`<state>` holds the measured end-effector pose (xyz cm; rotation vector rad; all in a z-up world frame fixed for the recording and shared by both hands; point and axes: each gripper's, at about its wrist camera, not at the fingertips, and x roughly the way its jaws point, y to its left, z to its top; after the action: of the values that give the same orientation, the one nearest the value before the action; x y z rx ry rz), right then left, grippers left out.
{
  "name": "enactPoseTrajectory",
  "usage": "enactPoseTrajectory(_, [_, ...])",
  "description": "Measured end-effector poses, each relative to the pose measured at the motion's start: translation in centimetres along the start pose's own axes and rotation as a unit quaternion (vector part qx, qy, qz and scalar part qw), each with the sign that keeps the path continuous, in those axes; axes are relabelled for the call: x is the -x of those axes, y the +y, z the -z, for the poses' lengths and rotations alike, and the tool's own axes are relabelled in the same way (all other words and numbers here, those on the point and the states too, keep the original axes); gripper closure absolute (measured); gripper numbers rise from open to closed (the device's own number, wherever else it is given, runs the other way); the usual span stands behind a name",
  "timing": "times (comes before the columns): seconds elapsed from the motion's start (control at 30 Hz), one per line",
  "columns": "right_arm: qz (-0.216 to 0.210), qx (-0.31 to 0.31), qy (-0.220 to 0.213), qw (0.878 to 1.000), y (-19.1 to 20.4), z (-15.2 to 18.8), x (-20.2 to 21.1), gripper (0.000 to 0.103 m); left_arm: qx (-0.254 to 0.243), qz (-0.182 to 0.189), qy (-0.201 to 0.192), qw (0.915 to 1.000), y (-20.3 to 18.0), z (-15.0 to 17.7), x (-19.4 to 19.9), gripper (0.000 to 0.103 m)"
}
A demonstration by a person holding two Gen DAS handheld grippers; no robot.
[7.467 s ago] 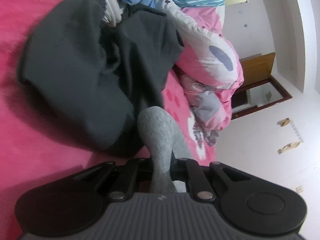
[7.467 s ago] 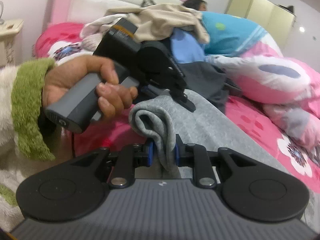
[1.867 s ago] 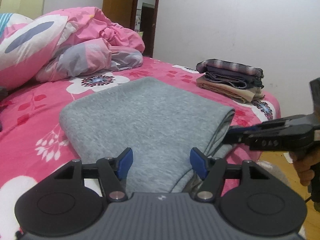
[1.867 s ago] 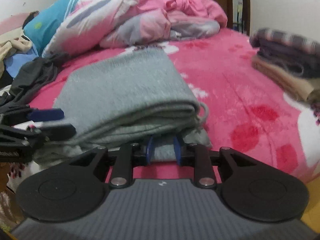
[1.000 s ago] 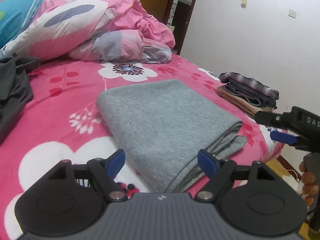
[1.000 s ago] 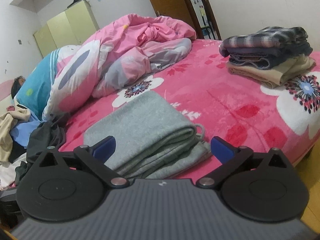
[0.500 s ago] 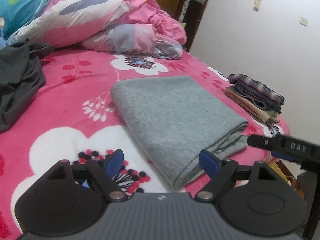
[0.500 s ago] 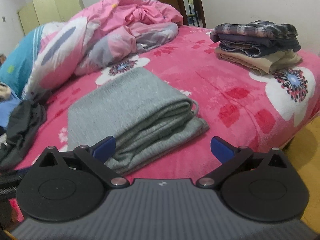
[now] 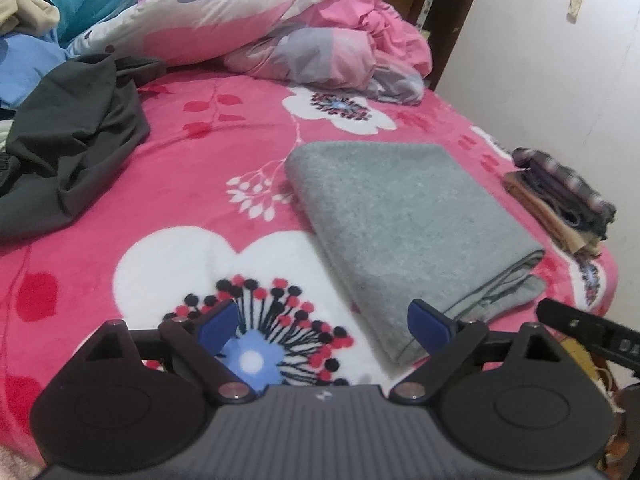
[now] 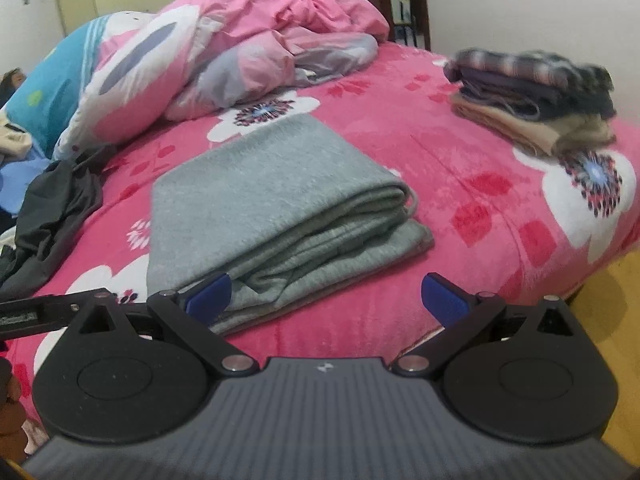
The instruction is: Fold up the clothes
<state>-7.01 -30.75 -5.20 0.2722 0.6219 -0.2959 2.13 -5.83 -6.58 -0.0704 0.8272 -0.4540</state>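
Note:
A folded grey garment (image 9: 404, 220) (image 10: 272, 204) lies flat on the pink flowered bedspread (image 9: 192, 152) (image 10: 460, 168), near the bed's edge. My left gripper (image 9: 322, 330) hovers over the bedspread just short of the garment's near corner, its jaws opening with nothing between them. My right gripper (image 10: 324, 300) stands open in front of the garment's layered edge, holding nothing. A crumpled dark garment (image 9: 68, 140) (image 10: 52, 208) lies unfolded to the left. The tip of each gripper shows at the side of the other's view.
A stack of folded clothes (image 9: 560, 196) (image 10: 532, 92) sits at the bed's far corner. A bunched pink quilt (image 9: 288, 20) (image 10: 240, 48) and more loose clothes (image 9: 24, 40) fill the back. Wooden floor (image 10: 616, 320) lies past the bed's edge.
Both grippers let go of the grey garment and drew back from it. The left view swung left, so the dark garment came more into sight. The left jaws spread a little wider.

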Motion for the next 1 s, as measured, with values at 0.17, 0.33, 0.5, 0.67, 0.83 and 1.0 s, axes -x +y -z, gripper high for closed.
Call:
enactPoseTrajectory(0.17, [-0.002, 0.04, 0.001, 0.999, 0.9, 0.0, 0.3, 0.001, -0.01, -0.027, 0.005, 0.9996, -0.7, 0.2, -0.1, 0.01])
enactPoseTrajectory(0.33, [-0.017, 0.068, 0.001, 0.998, 1.5, 0.0, 0.5, 0.001, -0.009, -0.046, 0.002, 0.9989, -1.1, 0.4, -0.1, 0.006])
enactPoseTrajectory(0.5, [-0.026, 0.079, -0.005, 0.996, 1.8, 0.1, 0.6, 0.001, -0.005, -0.064, -0.002, 0.9979, -1.3, 0.5, -0.1, 0.003])
enactPoseTrajectory(0.67, [-0.042, 0.074, 0.0, 0.996, 1.5, 0.2, 0.4, 0.001, -0.004, -0.088, 0.004, 0.9961, -1.4, 0.6, -0.5, 0.002])
enactPoseTrajectory(0.83, [-0.051, 0.075, 0.002, 0.996, 1.6, 0.2, 0.2, 0.001, -0.006, -0.098, 0.007, 0.9951, -1.5, 0.8, -0.7, 0.002])
enactPoseTrajectory(1.0, [-0.052, 0.079, 0.007, 0.996, 1.7, 0.5, -0.2, 0.001, -0.011, -0.112, 0.012, 0.9936, -1.6, 0.8, -1.3, 0.002])
